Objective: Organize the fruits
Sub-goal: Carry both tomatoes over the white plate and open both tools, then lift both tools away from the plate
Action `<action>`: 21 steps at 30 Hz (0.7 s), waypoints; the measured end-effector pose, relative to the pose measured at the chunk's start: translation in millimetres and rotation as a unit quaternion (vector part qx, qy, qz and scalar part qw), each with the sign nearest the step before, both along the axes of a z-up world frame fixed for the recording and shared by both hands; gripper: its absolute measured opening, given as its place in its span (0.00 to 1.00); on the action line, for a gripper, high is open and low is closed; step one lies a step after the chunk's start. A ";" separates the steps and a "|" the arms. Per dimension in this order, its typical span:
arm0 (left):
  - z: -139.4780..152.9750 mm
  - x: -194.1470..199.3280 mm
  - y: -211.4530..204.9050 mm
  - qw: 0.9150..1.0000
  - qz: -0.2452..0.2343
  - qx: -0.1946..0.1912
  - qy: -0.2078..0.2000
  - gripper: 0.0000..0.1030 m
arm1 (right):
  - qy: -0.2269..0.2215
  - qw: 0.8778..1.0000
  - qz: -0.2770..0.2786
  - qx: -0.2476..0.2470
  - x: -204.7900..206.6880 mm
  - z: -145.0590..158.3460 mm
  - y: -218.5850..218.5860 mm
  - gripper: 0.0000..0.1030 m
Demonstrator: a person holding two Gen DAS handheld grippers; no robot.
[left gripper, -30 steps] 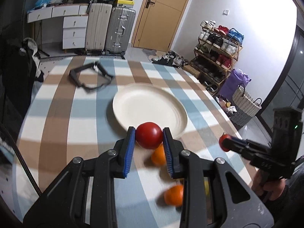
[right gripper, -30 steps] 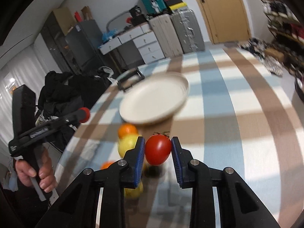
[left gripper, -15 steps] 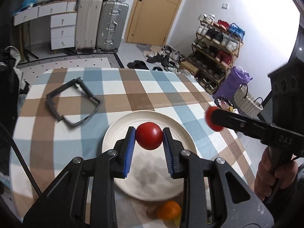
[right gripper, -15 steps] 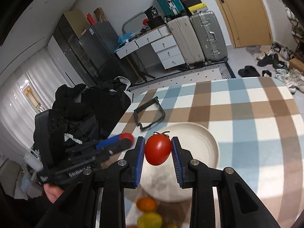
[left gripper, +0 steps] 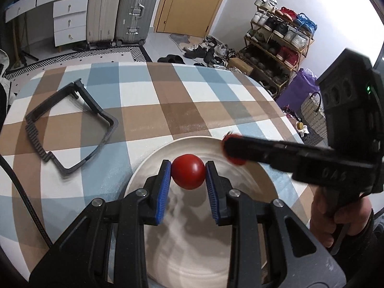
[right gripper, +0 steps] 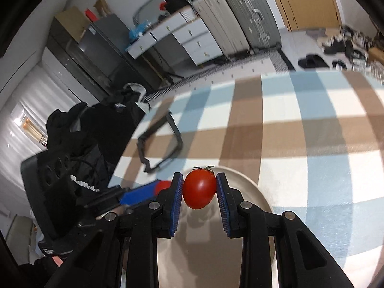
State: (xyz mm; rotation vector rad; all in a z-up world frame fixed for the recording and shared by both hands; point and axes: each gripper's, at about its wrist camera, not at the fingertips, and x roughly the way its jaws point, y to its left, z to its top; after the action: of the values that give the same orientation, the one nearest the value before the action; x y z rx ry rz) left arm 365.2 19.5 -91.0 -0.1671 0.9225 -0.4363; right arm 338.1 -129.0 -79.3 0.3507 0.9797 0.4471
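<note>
Left gripper (left gripper: 188, 175): clamped on a round red tomato (left gripper: 188, 174), the blue pads (left gripper: 164, 187) pressing it from both sides.
Left tomato: held above the far part of the cream plate (left gripper: 148, 165); whether it touches the plate cannot be told.
Right gripper (right gripper: 199, 190): clamped on an oval red tomato with a green stem (right gripper: 199, 188), blue pads (right gripper: 177, 199) on both flanks.
Right tomato: over the far edge of the plate (right gripper: 254, 189); contact cannot be told.
Grippers together: both over the same plate, near each other, the right one reaching in from the right side of the left wrist view (left gripper: 234, 152).
Table: checked cloth (left gripper: 148, 110) of blue, brown and white squares.
Other item: 1 black open frame (left gripper: 69, 124) lying flat on the cloth, left of the plate and apart from it.
</note>
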 end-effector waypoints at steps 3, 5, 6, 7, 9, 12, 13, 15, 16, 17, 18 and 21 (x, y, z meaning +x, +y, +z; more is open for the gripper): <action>-6.2 3.3 -1.6 1.000 -0.004 0.001 0.002 0.25 | 0.014 1.000 0.004 -0.003 3.1 -16.6 0.9 0.28; -10.6 6.8 -2.3 1.000 -0.004 -0.001 0.004 0.25 | 0.023 1.000 0.003 -0.003 6.0 -24.7 1.1 0.28; -11.8 7.5 -2.9 1.000 -0.004 -0.002 0.006 0.25 | 0.027 1.000 0.003 0.000 7.9 -28.3 0.8 0.28; -13.8 9.7 -2.7 1.000 -0.004 -0.005 0.008 0.25 | 0.029 1.000 0.003 0.003 8.9 -30.4 0.8 0.28; -13.8 9.1 -3.7 1.000 -0.003 -0.008 0.010 0.25 | 0.035 0.999 0.000 0.005 11.6 -35.4 1.4 0.28; -13.5 10.0 -5.1 1.000 -0.003 -0.013 0.008 0.26 | 0.039 0.999 -0.004 0.004 15.6 -41.2 3.3 0.28; -13.4 10.4 -4.9 1.000 -0.003 -0.016 0.010 0.26 | 0.040 0.999 -0.006 0.003 16.6 -43.0 3.6 0.28; -13.1 10.6 -3.7 1.000 -0.002 -0.022 0.012 0.26 | 0.037 0.999 -0.011 0.003 16.7 -43.6 3.5 0.32; -11.6 9.2 -2.7 1.000 0.000 -0.024 0.011 0.26 | 0.034 0.999 -0.013 0.006 16.4 -42.8 3.5 0.35; -10.2 8.6 -1.1 1.000 0.001 -0.028 0.011 0.26 | 0.032 0.999 -0.011 0.011 15.7 -41.9 3.6 0.39; -7.5 6.2 1.5 0.999 0.001 -0.032 0.011 0.26 | 0.029 0.999 -0.011 0.011 14.1 -39.9 3.8 0.43; 1.8 -2.6 5.6 0.999 0.009 -0.031 0.008 0.27 | 0.017 1.000 -0.017 0.013 5.8 -30.7 0.5 0.48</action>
State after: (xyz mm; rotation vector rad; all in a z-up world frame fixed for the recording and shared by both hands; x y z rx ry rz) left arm 362.6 25.1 -89.2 -0.2350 0.9234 -0.4476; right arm 343.9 -128.5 -110.0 0.3986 1.0001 0.4239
